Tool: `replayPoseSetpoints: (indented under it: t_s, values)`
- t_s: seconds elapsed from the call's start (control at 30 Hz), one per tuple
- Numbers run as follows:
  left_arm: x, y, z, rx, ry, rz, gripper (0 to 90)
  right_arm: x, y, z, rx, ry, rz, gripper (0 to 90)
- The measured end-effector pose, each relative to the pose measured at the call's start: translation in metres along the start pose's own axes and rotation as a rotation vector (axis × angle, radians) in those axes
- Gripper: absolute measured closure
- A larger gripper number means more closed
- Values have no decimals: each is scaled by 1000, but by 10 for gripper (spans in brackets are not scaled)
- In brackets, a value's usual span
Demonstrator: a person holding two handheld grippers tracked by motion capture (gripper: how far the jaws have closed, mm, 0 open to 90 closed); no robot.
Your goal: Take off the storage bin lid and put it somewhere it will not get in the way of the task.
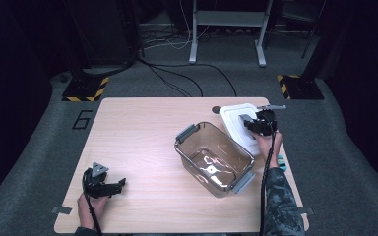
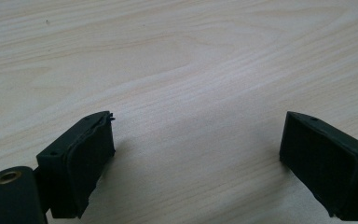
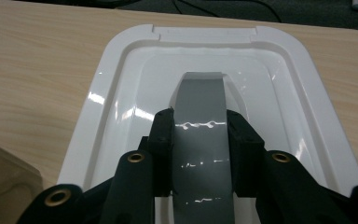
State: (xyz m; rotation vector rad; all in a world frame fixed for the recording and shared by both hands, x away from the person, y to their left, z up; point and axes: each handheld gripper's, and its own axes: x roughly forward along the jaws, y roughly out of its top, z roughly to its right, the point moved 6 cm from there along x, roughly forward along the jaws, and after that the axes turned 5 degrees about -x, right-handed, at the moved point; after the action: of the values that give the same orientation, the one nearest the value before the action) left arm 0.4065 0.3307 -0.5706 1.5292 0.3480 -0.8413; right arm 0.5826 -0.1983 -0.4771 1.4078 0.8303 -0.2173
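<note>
My right gripper [image 3: 200, 116] is shut on a grey roll of tape [image 3: 200, 154], one jaw pressing on each flat side of it. The roll hangs just over the hollow of a white plastic lid [image 3: 112, 93] that lies flat on the table. In the high view the right gripper [image 1: 254, 123] is over the lid [image 1: 234, 112] at the back right. A clear brown-tinted box [image 1: 214, 160] with grey latches stands empty in the middle, next to the lid. My left gripper [image 2: 198, 126] stands open above bare wood, near the front left corner [image 1: 120, 184].
The light wooden table [image 1: 138, 137] has wide bare room on its left half. A small teal object [image 1: 280, 163] lies by the right edge beside the right forearm. A dark round spot [image 1: 216, 109] sits behind the lid. Cables and stand feet lie on the floor beyond.
</note>
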Motion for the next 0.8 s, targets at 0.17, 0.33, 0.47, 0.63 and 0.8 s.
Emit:
replayPoseSetpoints:
  t_s: [0.17, 0.33, 0.47, 0.63, 0.8]
  values:
    - [1, 0, 0, -3, 2, 9, 95, 8, -9, 0, 13, 1, -16, 670]
    - [0, 0, 0, 0, 1, 0, 95, 14, -16, -1, 7, -1, -29, 669]
    - [0, 0, 0, 0, 1, -1, 95, 18, -20, 0, 26, -7, -24, 670]
    - [0, 0, 0, -6, 1, 4, 95, 23, -24, -2, 31, -4, -26, 669]
    - [0, 0, 0, -5, 1, 4, 95, 27, -28, -5, 31, 1, -34, 669]
